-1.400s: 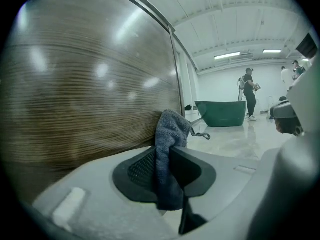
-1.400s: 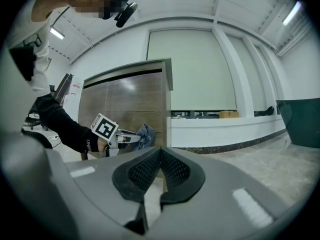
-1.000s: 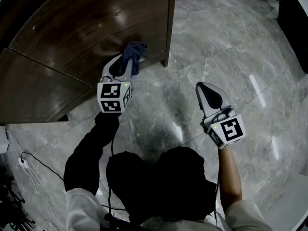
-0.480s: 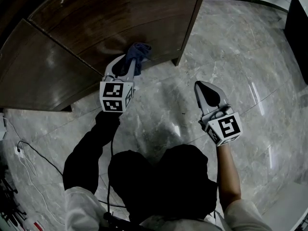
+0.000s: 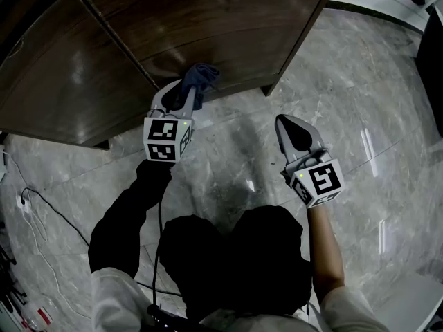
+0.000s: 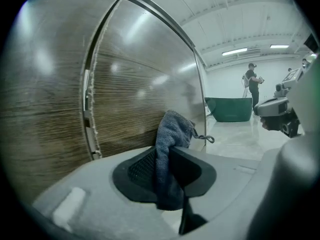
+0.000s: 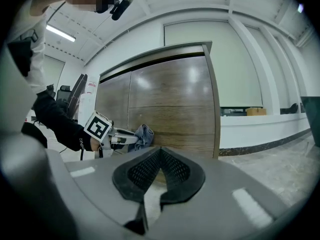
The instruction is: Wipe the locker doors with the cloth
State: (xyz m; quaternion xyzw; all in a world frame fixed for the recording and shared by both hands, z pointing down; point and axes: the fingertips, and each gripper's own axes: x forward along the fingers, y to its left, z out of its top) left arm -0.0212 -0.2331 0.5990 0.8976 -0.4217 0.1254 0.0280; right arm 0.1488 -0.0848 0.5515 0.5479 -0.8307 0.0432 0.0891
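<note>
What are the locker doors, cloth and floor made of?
Locker doors: dark wood or wood-look laminate, glossy, with grain lines and glare. Cloth: soft blue-grey terry, nappy surface. Floor: polished grey marble-like stone or tile, veined and reflective.

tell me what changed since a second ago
The left gripper slid the blue-grey cloth leftward along the dark wooden locker door, away from its right edge toward the door seam. The right gripper travelled with it. Unchanged: left shut on the cloth, right shut and empty.
</note>
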